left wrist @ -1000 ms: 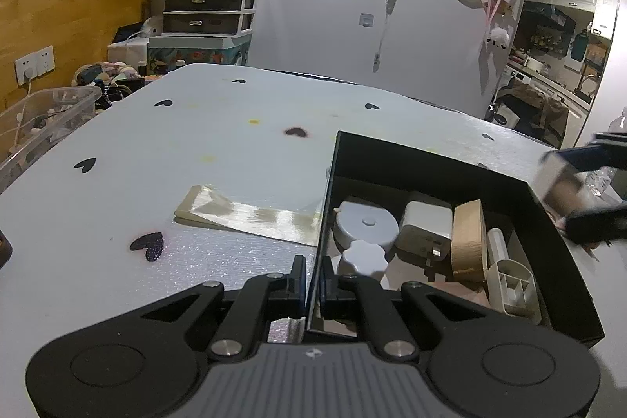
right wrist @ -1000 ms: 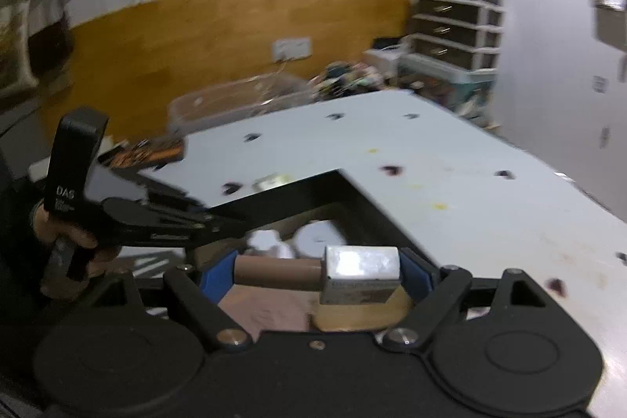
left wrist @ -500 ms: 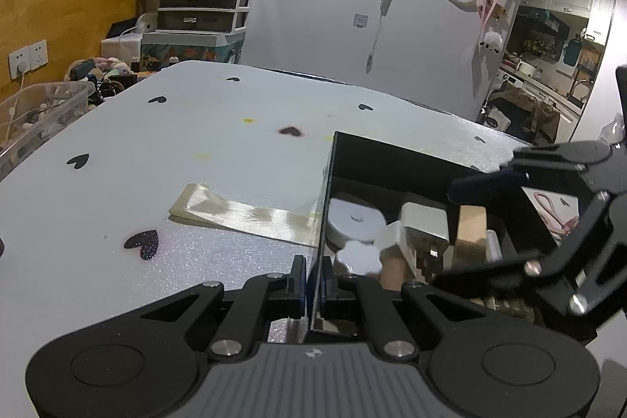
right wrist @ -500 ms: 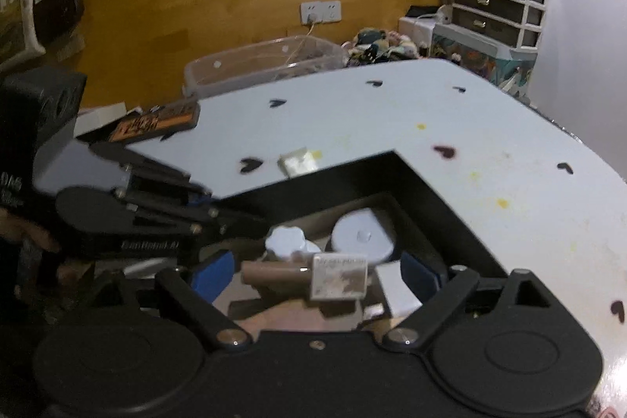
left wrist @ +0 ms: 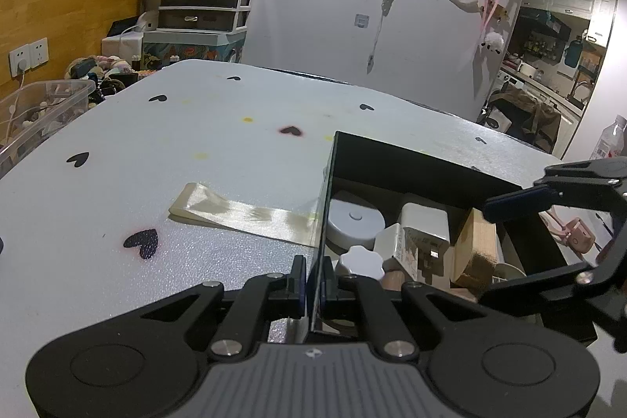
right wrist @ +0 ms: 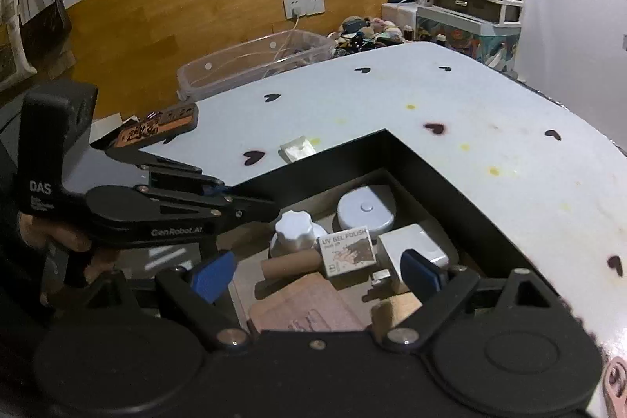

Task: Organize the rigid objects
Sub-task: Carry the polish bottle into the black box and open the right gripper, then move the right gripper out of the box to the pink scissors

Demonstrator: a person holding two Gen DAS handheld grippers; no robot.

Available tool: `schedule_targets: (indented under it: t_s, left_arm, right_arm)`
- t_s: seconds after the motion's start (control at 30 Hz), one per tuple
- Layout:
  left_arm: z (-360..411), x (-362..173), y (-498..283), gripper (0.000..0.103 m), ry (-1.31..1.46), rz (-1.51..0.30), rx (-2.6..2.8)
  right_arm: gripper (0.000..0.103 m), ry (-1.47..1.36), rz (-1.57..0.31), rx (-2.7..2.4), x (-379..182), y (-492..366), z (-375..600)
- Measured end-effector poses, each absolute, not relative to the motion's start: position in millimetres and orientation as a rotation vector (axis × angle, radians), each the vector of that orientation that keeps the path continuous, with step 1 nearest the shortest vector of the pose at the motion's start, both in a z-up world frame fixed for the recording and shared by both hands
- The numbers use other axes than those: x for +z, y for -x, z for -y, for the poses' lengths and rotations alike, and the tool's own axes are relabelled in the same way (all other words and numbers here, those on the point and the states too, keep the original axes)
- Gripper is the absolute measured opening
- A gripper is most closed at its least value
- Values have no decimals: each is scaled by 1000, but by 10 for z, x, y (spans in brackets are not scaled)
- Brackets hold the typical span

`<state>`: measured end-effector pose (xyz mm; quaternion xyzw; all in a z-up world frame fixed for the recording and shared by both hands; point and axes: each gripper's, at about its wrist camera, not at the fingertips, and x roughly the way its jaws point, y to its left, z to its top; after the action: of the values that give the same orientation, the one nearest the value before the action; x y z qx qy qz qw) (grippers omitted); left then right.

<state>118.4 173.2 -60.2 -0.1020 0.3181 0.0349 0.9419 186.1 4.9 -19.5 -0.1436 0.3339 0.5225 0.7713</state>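
Inside the box: the nail polish box [right wrist: 347, 250], printed "UV GEL POLISH", is seen lying among the items in the black box [right wrist: 439, 179], its brown roll-shaped end [right wrist: 290, 263] beside it; a second ago it was carried between the right gripper's pads.
Change: the piece has been let go and is now resting on the contents.
Right gripper [right wrist: 319, 275]: released, jaws spread wide over the box, nothing pressed between the blue pads [right wrist: 213, 275].
Left gripper [left wrist: 311, 283]: clenched on the black box's near wall [left wrist: 323, 222], unmoved throughout.
Meaning: this placement is judged finished; the box is being steadied for further items.
Neighbours: white knob cap [right wrist: 294, 232], round white case [right wrist: 366, 212], white charger [right wrist: 411, 247], wooden block [left wrist: 472, 247].
Table [left wrist: 203, 143]: a clear sleeve [left wrist: 243, 212] is left outside the box.
Hidden: the box floor nearest the right gripper is covered by its body; whether the polish box lies flat or leans cannot be told.
Cut off: a pink object [left wrist: 578, 239] at the far right edge, not identified.
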Motion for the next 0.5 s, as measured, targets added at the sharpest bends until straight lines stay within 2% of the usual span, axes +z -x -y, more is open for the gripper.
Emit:
schedule_targets:
  t_s: [0.5]
  left_arm:
    - [-1734, -603, -1190, 7, 206, -653, 75]
  right_arm:
    - [102, 255, -682, 1009, 22, -1701, 307]
